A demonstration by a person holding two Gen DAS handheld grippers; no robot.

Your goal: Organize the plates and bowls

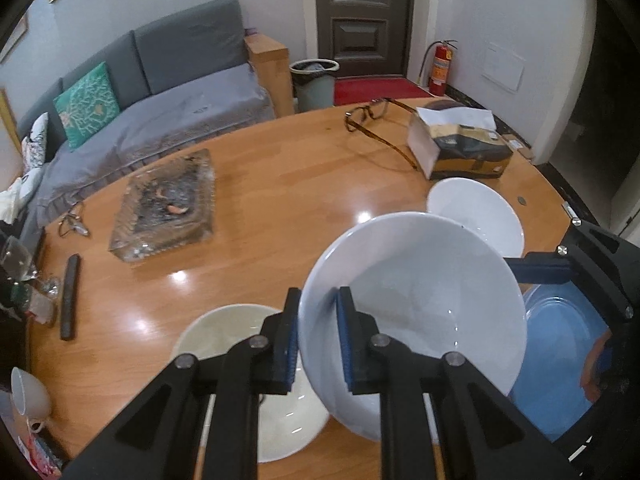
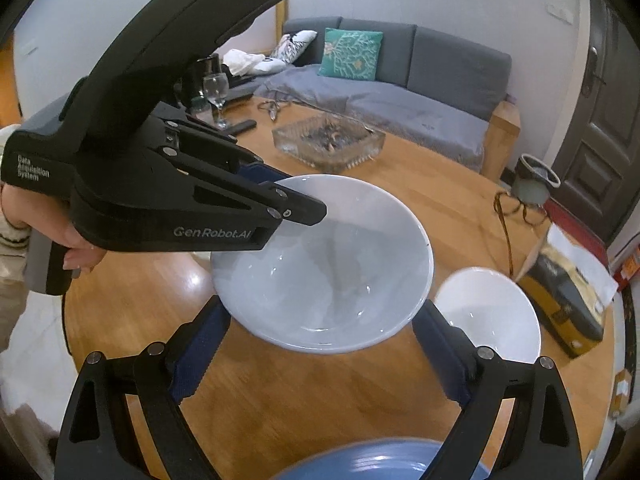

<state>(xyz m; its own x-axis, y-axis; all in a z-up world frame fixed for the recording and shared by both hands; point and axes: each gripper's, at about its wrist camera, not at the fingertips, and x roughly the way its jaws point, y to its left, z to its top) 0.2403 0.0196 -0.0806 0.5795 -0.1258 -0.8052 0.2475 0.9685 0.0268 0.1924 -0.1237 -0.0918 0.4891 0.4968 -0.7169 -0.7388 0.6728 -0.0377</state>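
My left gripper (image 1: 320, 300) is shut on the near rim of a large white bowl (image 1: 420, 300), which hangs tilted above the wooden table (image 1: 280, 168). Under it sits a cream bowl (image 1: 228, 344). In the right wrist view the same white bowl (image 2: 332, 264) fills the middle, with the left gripper (image 2: 316, 212) clamped on its far rim. My right gripper (image 2: 320, 312) stands wide, its fingertips running under the rim on either side; contact is hidden. A smaller white bowl (image 2: 488, 312) rests to the right, and a blue plate (image 2: 360, 464) lies below my fingers.
A glass ashtray (image 1: 164, 208) sits mid-table, with eyeglasses (image 1: 368, 114) and a tissue box (image 1: 464, 148) at the far side. A dark remote (image 1: 70, 296), a white cup (image 1: 28, 396) and a wine glass (image 2: 216, 88) stand along the left edge. A grey sofa lies beyond.
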